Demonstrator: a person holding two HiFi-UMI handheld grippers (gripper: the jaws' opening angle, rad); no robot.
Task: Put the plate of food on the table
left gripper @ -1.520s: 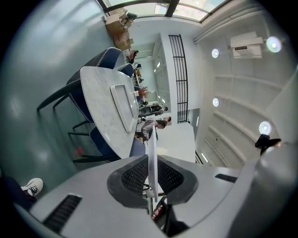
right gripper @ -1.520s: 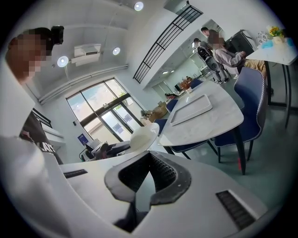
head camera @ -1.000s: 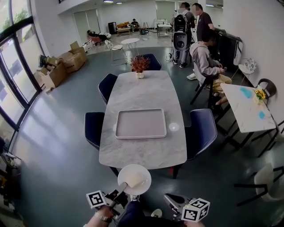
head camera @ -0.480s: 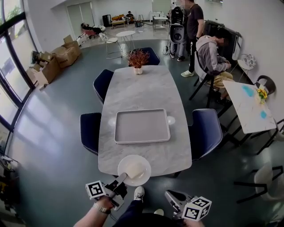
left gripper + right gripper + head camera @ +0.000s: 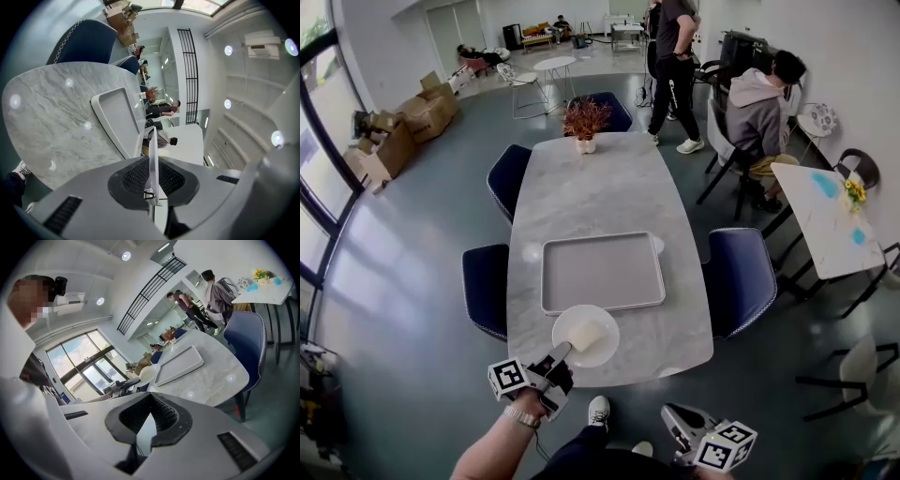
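A round white plate (image 5: 586,336) with a pale slab of food (image 5: 588,334) hangs over the near end of the grey marble table (image 5: 609,187), its far rim over the near edge of a rectangular grey tray (image 5: 600,272). My left gripper (image 5: 559,355) is shut on the plate's near rim; in the left gripper view the plate (image 5: 153,150) shows edge-on between the pads of that gripper (image 5: 152,177). My right gripper (image 5: 677,419) stays low, short of the table's edge, shut and holding nothing. Its view (image 5: 147,423) looks across the table at the plate (image 5: 146,373).
Dark blue chairs stand on both sides of the table (image 5: 483,281) (image 5: 741,277). A potted plant (image 5: 585,122) stands at the far end. A small white table (image 5: 820,216) and people, one seated (image 5: 759,108), are to the right. Cardboard boxes (image 5: 403,127) lie far left.
The plate has travelled forward with the left gripper, from short of the table's near edge to over the tabletop by the tray. The view has closed in on the table.
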